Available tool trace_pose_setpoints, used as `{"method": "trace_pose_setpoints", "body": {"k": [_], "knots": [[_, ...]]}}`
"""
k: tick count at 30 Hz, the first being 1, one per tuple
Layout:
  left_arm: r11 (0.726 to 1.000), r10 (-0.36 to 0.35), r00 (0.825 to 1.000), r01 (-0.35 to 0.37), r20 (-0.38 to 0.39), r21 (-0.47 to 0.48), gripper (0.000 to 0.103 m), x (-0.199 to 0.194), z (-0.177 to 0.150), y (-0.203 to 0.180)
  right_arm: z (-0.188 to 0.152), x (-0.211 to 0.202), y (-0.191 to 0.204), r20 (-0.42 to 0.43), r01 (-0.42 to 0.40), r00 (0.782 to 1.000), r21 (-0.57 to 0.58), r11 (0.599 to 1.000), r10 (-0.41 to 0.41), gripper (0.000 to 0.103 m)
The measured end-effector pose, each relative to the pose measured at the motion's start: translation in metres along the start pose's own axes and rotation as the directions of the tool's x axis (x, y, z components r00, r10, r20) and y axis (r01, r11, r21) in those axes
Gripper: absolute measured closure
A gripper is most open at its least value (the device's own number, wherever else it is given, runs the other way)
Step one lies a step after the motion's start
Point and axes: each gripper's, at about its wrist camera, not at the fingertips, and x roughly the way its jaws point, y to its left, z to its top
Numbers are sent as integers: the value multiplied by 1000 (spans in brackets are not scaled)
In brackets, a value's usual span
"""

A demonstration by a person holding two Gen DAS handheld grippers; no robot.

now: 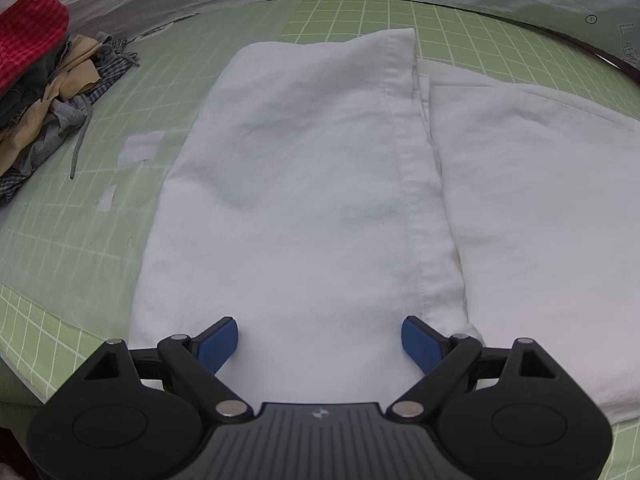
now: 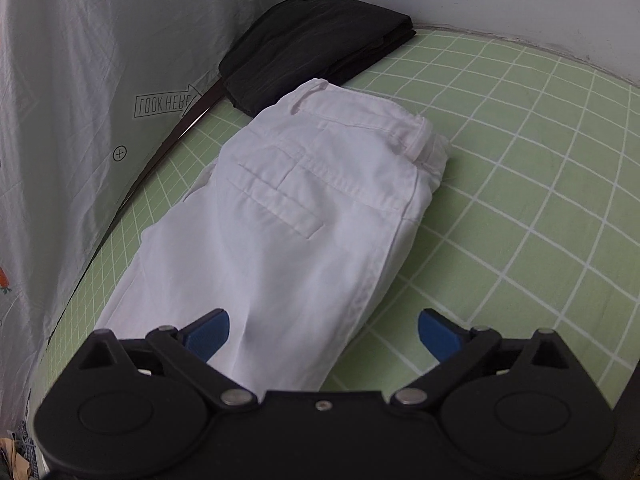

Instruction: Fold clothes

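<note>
My left gripper (image 1: 320, 338) is spread wide, empty, over the leg end of the white trousers (image 1: 304, 184). My right gripper (image 2: 323, 334) likewise released, above their seat. Trousers lie folded lengthwise on green grid mat (image 2: 520, 200); black folded garment (image 2: 316, 46) touches the waistband.

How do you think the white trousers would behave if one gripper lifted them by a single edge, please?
The white trousers would probably flop and drape: they lie soft and creased on the green grid mat. Being folded in layers, with a waistband and pocket seams, they may unfold or sag unevenly. They look fairly light, and unlikely to roll.
</note>
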Motion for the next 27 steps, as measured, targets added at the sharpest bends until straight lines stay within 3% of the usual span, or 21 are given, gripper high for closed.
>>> {"method": "trace_pose_setpoints", "body": {"k": [5, 8, 19, 20, 23, 25, 27], "knots": [[999, 50, 999, -50, -3, -2, 6, 2, -1, -4, 10, 15, -9, -17, -4, 1000, 19, 1000, 4, 0], [998, 65, 998, -65, -8, -4, 2, 5, -1, -3, 17, 23, -3, -16, 14, 1000, -37, 999, -15, 0], [998, 39, 999, -40, -14, -46, 0, 9, -1, 1, 44, 50, 4, 53, 48, 998, -86, 995, -44, 1], [998, 39, 999, -40, -15, -50, 0, 9, -1, 1, 44, 49, 4, 54, 34, 998, -90, 995, -29, 5], [998, 40, 999, -41, -17, -54, 0, 10, -1, 1, 44, 44, 4, 57, 26, 998, -113, 993, -20, 30], [998, 41, 999, -42, -17, -55, 0, 10, -1, 1, 44, 38, 4, 69, -4, 998, -132, 991, 13, 56], [998, 38, 999, -39, -15, -55, 0, 10, -1, 2, 44, 30, 10, 82, -31, 996, -167, 985, 45, 71]]}}
